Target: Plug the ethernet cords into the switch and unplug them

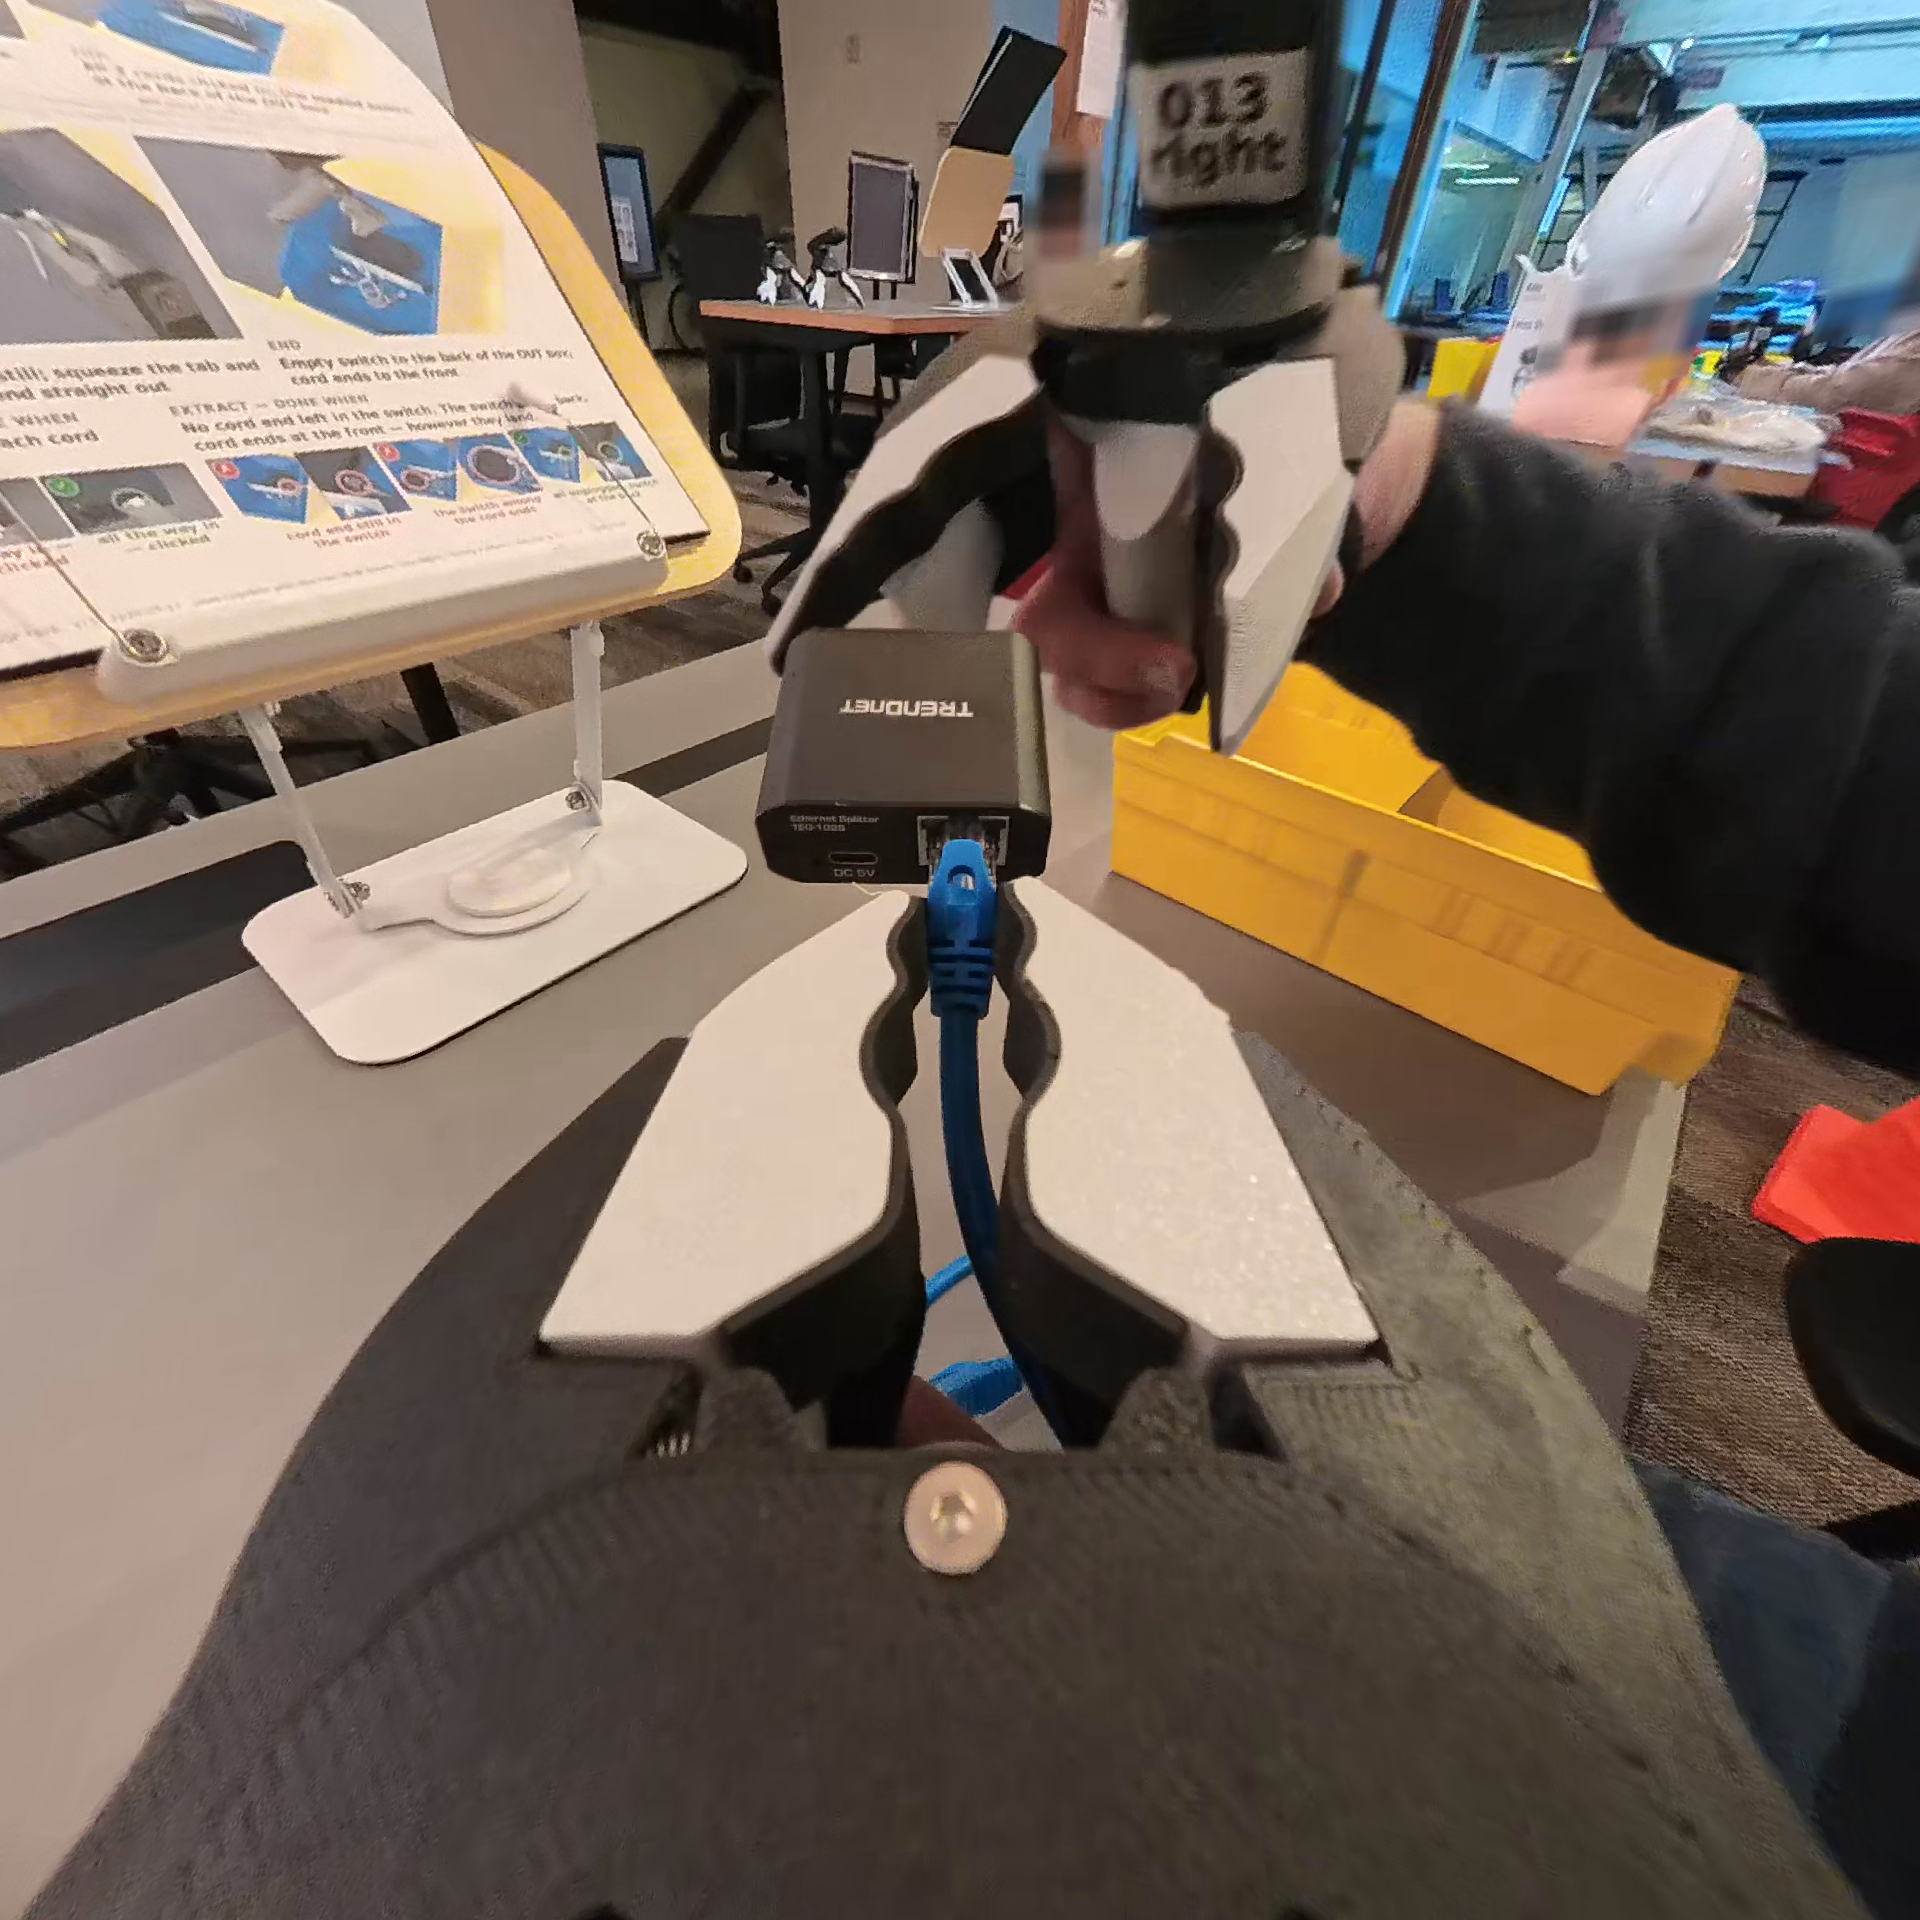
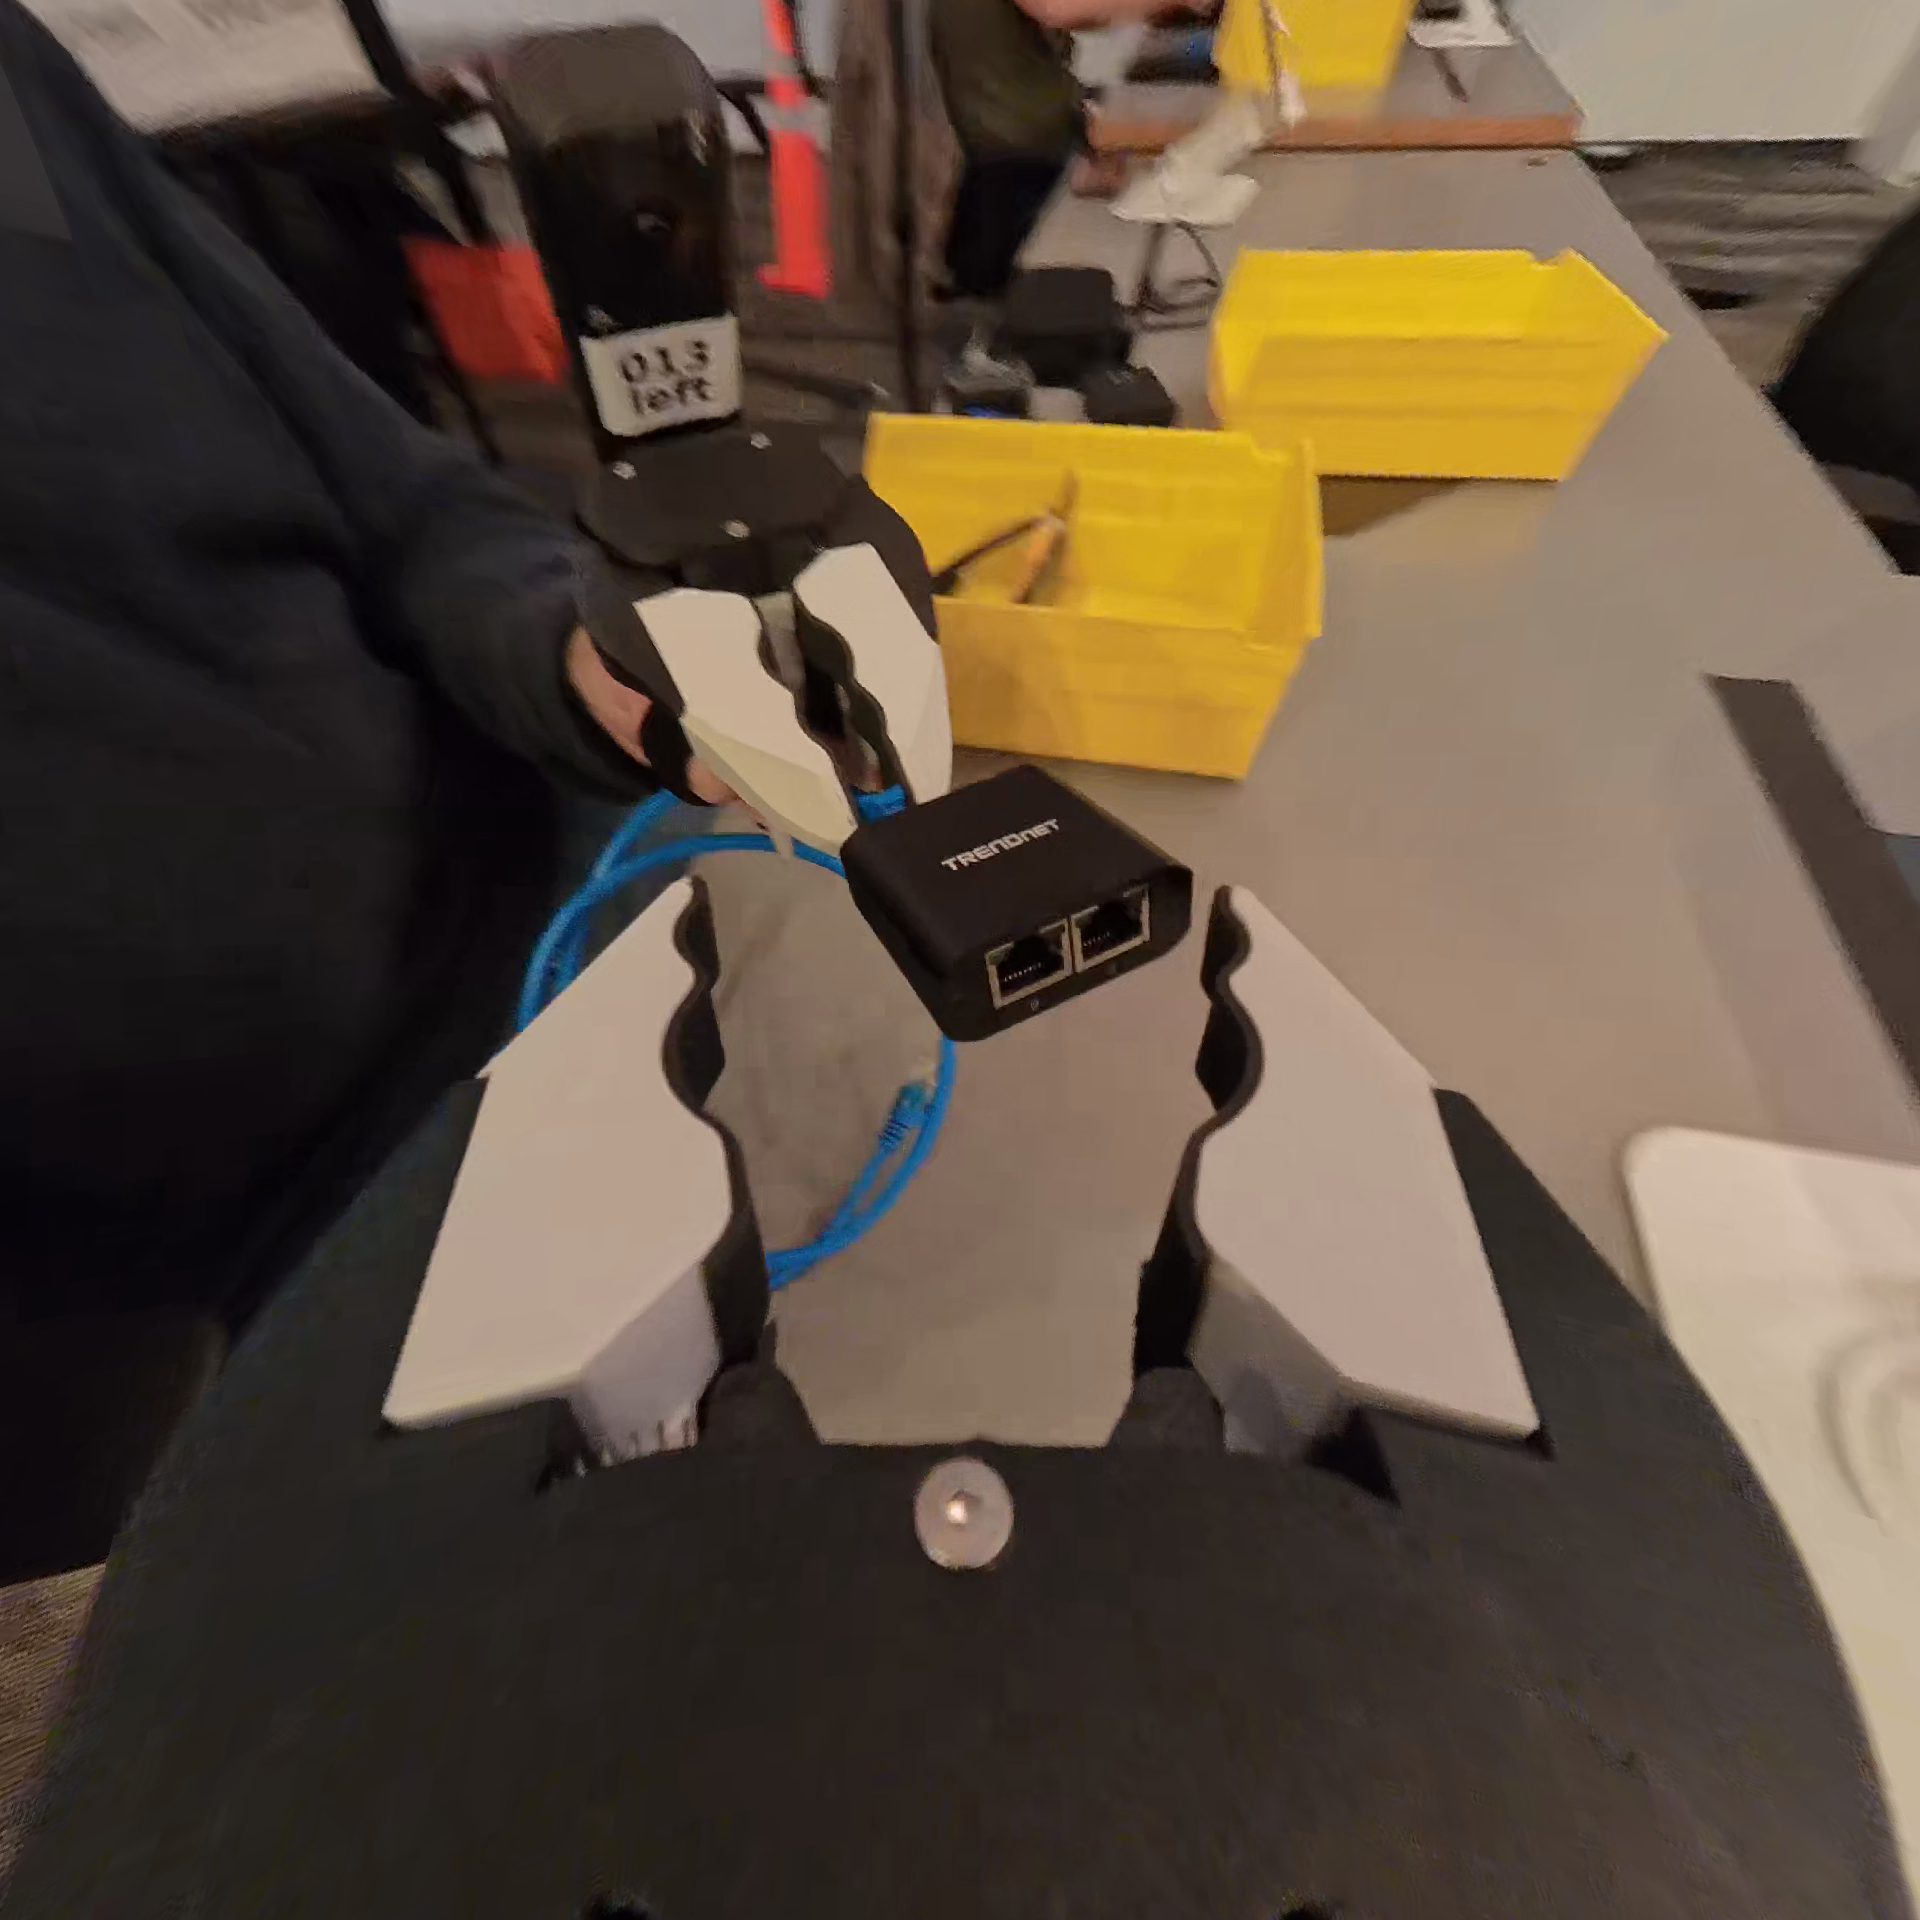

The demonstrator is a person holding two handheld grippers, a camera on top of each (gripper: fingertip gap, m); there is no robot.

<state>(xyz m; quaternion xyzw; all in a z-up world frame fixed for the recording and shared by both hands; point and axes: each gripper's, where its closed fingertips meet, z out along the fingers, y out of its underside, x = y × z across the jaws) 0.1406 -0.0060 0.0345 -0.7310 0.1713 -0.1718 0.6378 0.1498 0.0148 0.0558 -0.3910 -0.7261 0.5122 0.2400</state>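
Nearest, left gripper (image 1: 961,914) clenched on the boot of the blue ethernet cord (image 1: 961,1091), plug (image 1: 961,878) in the single port of the black switch (image 1: 904,727), seemingly lifted off the grey table (image 2: 1507,831); right gripper (image 2: 958,888) released, fingers spread either side of the switch's two-port end. Best to close the right on the switch body first, then move straight along the port, squeezing the tab if unplugging. Farther off: white brand lettering on the switch top, printed tags on both gripper stems, a captioned instruction sheet (image 1: 312,364), yellow bins (image 2: 1101,665).
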